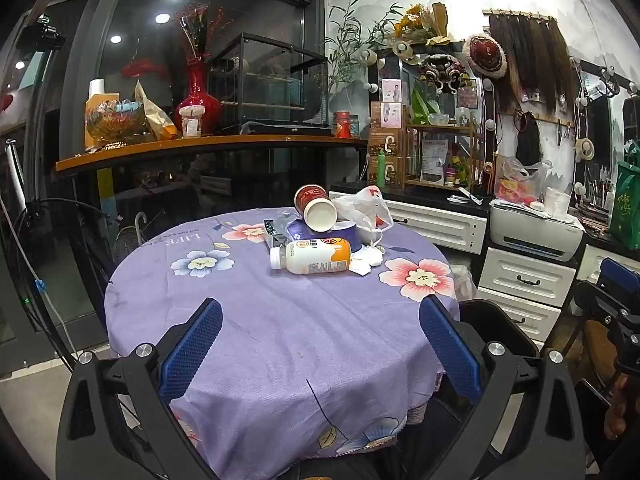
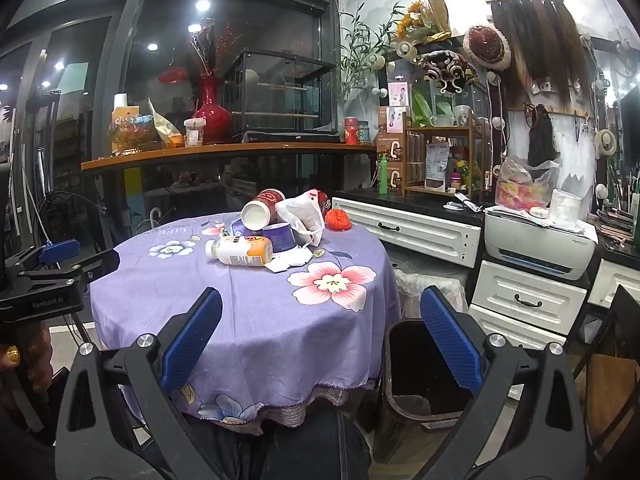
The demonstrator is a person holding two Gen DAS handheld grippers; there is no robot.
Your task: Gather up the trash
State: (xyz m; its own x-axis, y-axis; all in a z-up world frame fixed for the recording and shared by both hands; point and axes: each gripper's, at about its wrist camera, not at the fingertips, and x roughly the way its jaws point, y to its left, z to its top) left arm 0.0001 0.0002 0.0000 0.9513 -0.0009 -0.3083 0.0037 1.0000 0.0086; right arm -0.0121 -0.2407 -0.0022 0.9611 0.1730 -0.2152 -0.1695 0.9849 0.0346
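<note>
Both the left gripper (image 1: 320, 336) and the right gripper (image 2: 320, 328) hang with jaws spread wide and empty, short of the round bench (image 1: 280, 340). Ahead of them the trash lies heaped: a tipped bottle (image 1: 310, 255), paper cup (image 1: 316, 208) and plastic bag (image 1: 364, 212). A dark bin (image 2: 416, 364) waits just below the right gripper, likely to receive it.

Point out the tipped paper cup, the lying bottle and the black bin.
paper cup (image 2: 256, 215), right wrist view, on its white open mouth.
bottle (image 1: 310, 256), left wrist view, on its white label side.
black bin (image 2: 404, 332), right wrist view, on its dark inner wall.
</note>
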